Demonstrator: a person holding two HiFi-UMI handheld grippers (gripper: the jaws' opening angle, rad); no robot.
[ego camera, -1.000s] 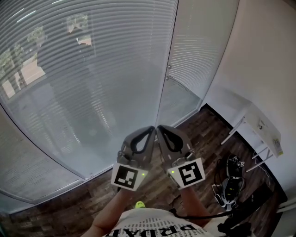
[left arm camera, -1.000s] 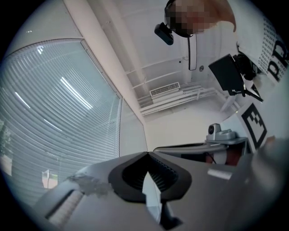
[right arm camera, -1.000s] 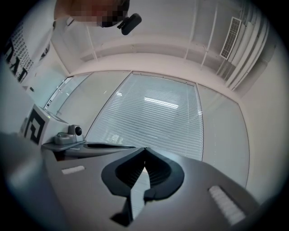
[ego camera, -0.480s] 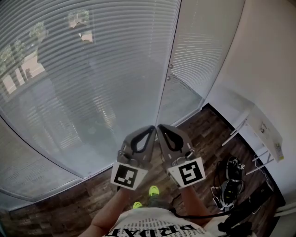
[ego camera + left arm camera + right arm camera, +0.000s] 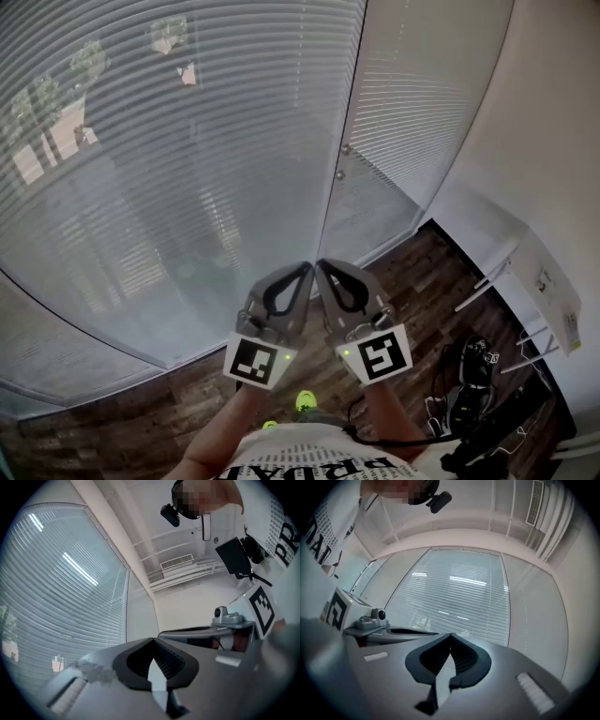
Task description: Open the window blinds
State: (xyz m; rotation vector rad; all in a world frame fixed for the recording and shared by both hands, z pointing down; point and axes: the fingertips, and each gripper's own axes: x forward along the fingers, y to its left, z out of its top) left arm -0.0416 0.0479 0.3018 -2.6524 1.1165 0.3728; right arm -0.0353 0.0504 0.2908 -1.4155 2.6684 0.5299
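Head view, blinds: the blinds (image 5: 187, 141) hang fully lowered over the big window ahead, with a second lowered panel (image 5: 412, 103) to the right beyond the post (image 5: 342, 187); outdoor shapes show only dimly through the slats
Head view, grippers: the left gripper (image 5: 307, 268) and right gripper (image 5: 322, 266) are held side by side, tips nearly meeting, raised toward the window and clear of it; both pairs of jaws are closed on nothing
Head view, progress: nothing of the job looks done, as the slats are down and neither gripper holds a cord or wand; finding the control, gripping it and working it all appear to be left
Head view, doubt: two small fittings (image 5: 345, 150) on the post may belong to the control, too small to tell
Head view, alone shows: the wood floor (image 5: 412, 272), a white rack (image 5: 534, 272) by the wall, cables (image 5: 464, 384) at the right
Left gripper view, jaws: tips pressed together, with only an empty hollow behind them
Left gripper view, alone shows: a ceiling vent (image 5: 177, 563) and the upper wall; the blinds fill the left side, and the right gripper lies alongside
Right gripper view, jaws: closed tip to tip, nothing held
Right gripper view, alone shows: the blinds seen whole up to their top edge, ceiling lights mirrored in them, and the head camera (image 5: 440, 499) above
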